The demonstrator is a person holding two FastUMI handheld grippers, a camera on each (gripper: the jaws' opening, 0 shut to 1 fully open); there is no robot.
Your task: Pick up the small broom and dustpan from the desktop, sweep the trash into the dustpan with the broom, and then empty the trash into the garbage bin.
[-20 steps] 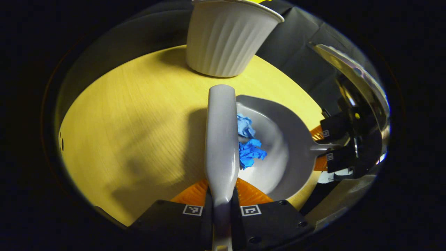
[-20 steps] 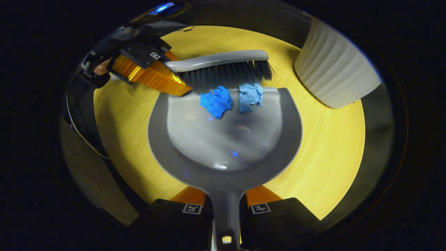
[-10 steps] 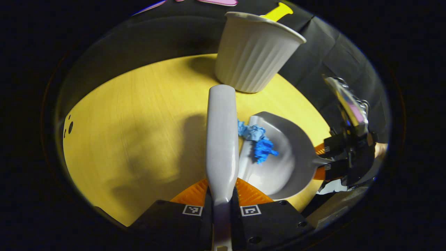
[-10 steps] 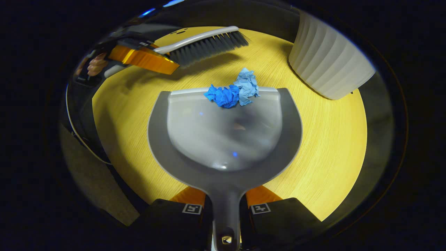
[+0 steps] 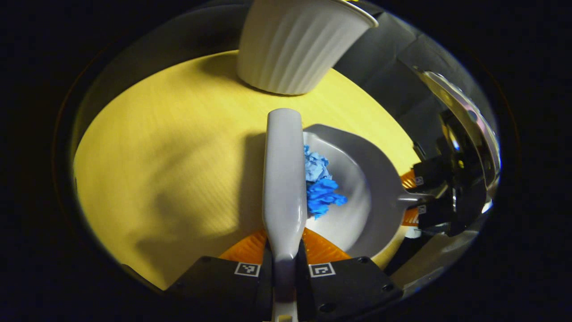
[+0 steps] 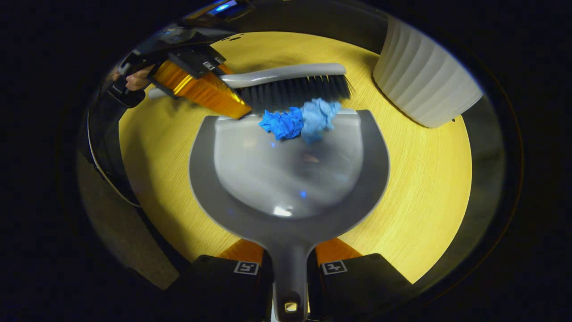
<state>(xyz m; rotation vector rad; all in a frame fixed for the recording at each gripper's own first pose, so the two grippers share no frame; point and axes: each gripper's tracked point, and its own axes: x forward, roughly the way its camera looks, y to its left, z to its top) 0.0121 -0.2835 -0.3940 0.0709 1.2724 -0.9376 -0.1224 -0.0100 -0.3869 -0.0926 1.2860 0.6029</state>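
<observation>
Whereas half a second ago the broom (image 6: pixel 290 82) hung lifted clear of the dustpan (image 6: pixel 286 179), its bristles now press the blue paper wads (image 6: pixel 300 121) at the pan's front lip. Left gripper (image 5: pixel 284 268) clamps the broom handle; right gripper (image 6: pixel 289 268) clamps the dustpan handle. Another stroke should seat the wads before emptying into the bin (image 6: pixel 424 85).
</observation>
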